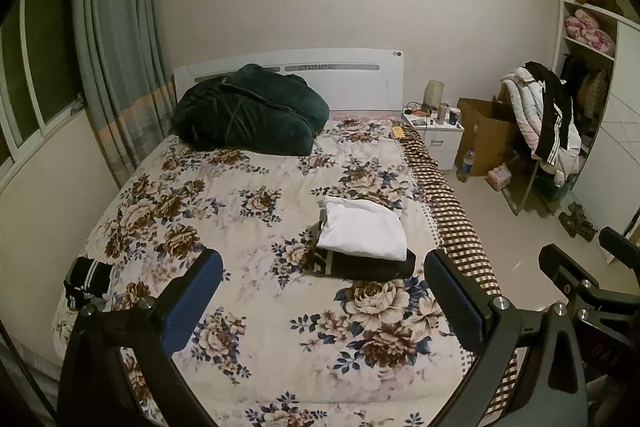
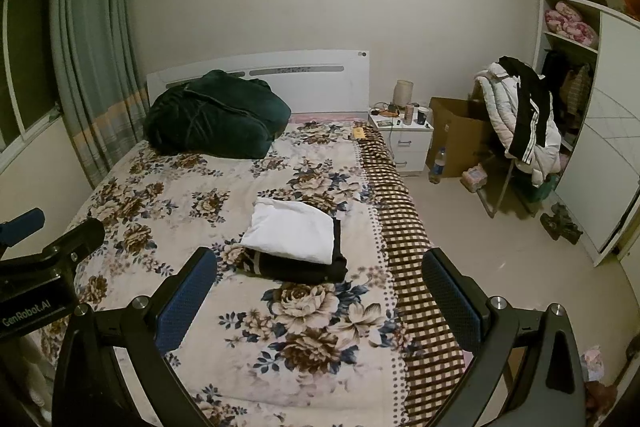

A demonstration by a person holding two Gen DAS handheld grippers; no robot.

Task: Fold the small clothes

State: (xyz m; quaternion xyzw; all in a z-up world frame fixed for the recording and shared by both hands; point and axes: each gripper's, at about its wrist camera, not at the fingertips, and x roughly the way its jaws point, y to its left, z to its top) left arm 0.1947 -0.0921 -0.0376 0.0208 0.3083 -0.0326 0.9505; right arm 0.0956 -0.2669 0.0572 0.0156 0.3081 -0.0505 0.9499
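On the bed (image 1: 248, 195), toward its right edge: folded white garment (image 1: 362, 229) stacked on folded black garment (image 1: 372, 267), both resting on the floral quilt (image 2: 312, 311). Near the bed's left front corner, a small black-and-white striped item (image 1: 86, 281), crumpled, well apart from the stack (kind of garment unclear). Left claw (image 1: 324, 303) spread wide over the quilt, nothing between its blue pads, stack just beyond the tips. Right claw (image 2: 320, 301) likewise spread wide and holding nothing, hovering short of the same stack. Dark green bundle (image 2: 216, 115) heaped against the white headboard (image 2: 312, 79). Beside the bed, white nightstand (image 2: 408, 143) with clutter on top; past it a cardboard box (image 2: 452, 131), plastic bottle (image 2: 438, 163) on the floor, and jackets (image 2: 520, 115) draped over a rack. Grey-green curtain (image 1: 116, 39) at left.
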